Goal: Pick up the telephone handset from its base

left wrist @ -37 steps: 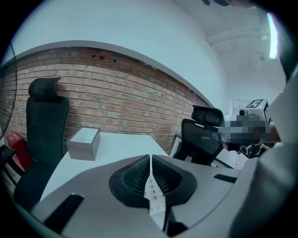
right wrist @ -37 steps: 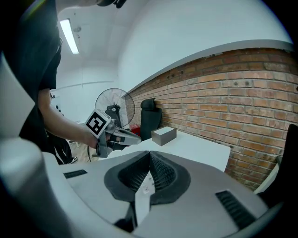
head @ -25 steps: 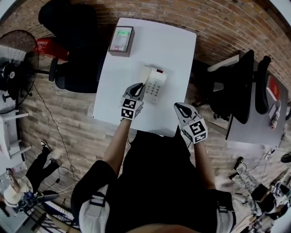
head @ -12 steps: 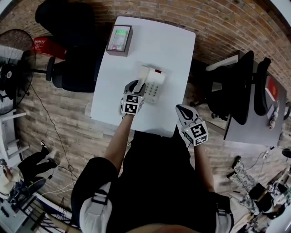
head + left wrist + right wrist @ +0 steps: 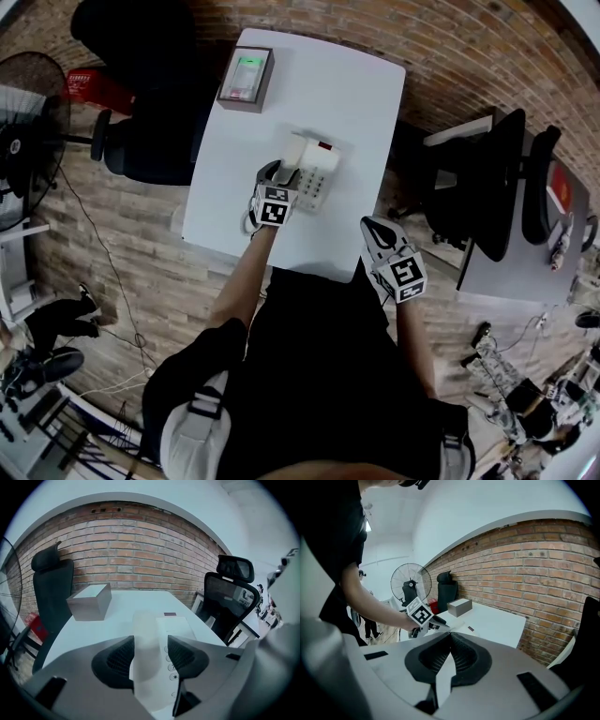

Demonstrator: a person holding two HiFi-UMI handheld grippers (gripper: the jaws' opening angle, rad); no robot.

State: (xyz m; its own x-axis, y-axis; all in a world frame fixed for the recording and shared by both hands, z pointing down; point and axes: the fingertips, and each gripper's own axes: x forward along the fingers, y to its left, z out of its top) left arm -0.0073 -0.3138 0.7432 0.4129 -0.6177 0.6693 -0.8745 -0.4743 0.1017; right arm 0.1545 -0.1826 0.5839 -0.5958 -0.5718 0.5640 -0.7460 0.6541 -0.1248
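Note:
A white desk telephone [image 5: 316, 176] sits on the white table [image 5: 328, 89], its handset [image 5: 294, 153] resting in the cradle along the base's left side. My left gripper [image 5: 280, 175] is down at the handset's near end. In the left gripper view the handset [image 5: 143, 630] runs between the two dark pads [image 5: 115, 660] while the jaws of that gripper [image 5: 150, 657] are opening, and the keypad base [image 5: 180, 629] lies to its right. My right gripper [image 5: 379, 234] hovers off the table's near edge. It is shut [image 5: 450, 657] with nothing in it.
A grey box with a green display [image 5: 246, 80] stands at the far left of the table. Black office chairs [image 5: 141, 141] flank the table, another one [image 5: 492, 178] at the right. A floor fan [image 5: 28, 112] stands to the left. A brick wall [image 5: 140, 550] lies behind the table.
My left gripper has moved forward and down onto the handset's near end, and its jaws have opened around it. The right gripper has stayed put.

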